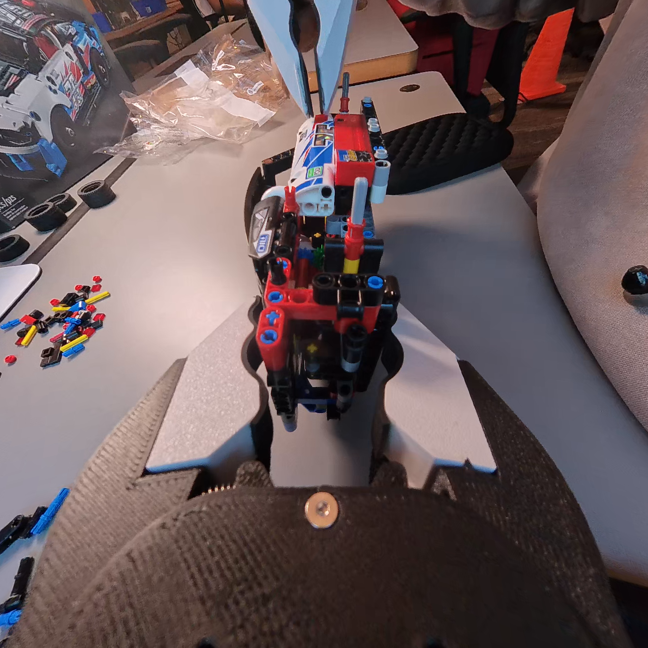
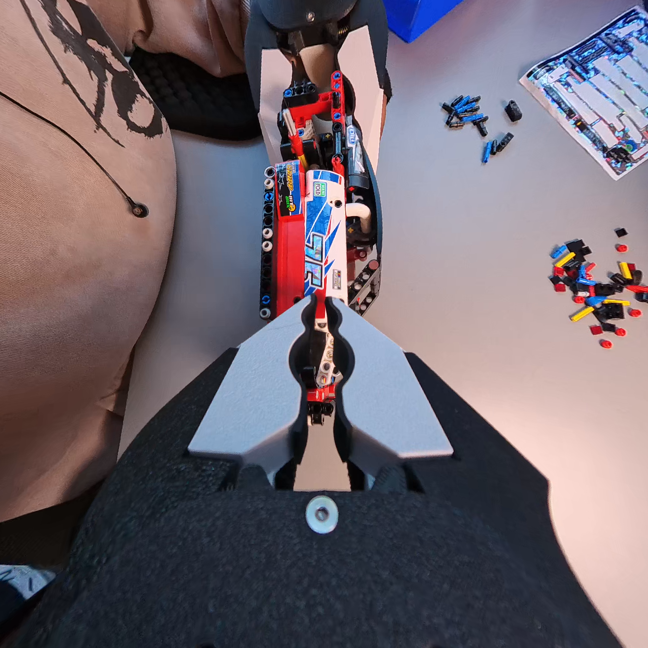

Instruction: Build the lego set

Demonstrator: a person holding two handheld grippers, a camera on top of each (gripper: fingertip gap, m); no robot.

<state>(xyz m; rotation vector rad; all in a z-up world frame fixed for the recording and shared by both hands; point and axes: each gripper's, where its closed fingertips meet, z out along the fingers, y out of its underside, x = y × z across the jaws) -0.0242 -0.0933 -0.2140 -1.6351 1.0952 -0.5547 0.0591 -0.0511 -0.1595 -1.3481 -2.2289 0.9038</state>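
**Both grippers clamp the half-built car, one at each end**

Grey table [image 1: 168, 224] carries everything; seat cushion edge far right in the left wrist view. Set box [image 1: 52, 87] with the car picture stands far left, crumpled clear bags [image 1: 196, 105] beside it, instruction booklet [image 2: 596, 91] far right in the right wrist view.

Part-built lego car [image 1: 333, 228], red/black frame with a white-and-blue stickered panel, is held between the two grippers over the table, turned on its side. Can't tell if it touches the table.

Left hand-held gripper [image 1: 324, 354]: fingers spread wide and pressed on the frame's near end, pinching it. Right hand-held gripper [image 2: 321, 312]: fingers nearly together, pinching a thin part at the panel end. Judged: a grip at each end keeps the long model from twisting and leaves the open frame side free for the next part.

Four loose black tyres [image 1: 70, 207] lie left by the box, not yet fitted. Mixed pile of small pieces [image 1: 63, 319], red, yellow, blue and black, lies left on the table, close by for picking. Separate small heap of blue and black pins [image 2: 470, 115] lies near the booklet, so sorted by type, likely. Build looks partway: no wheels on.
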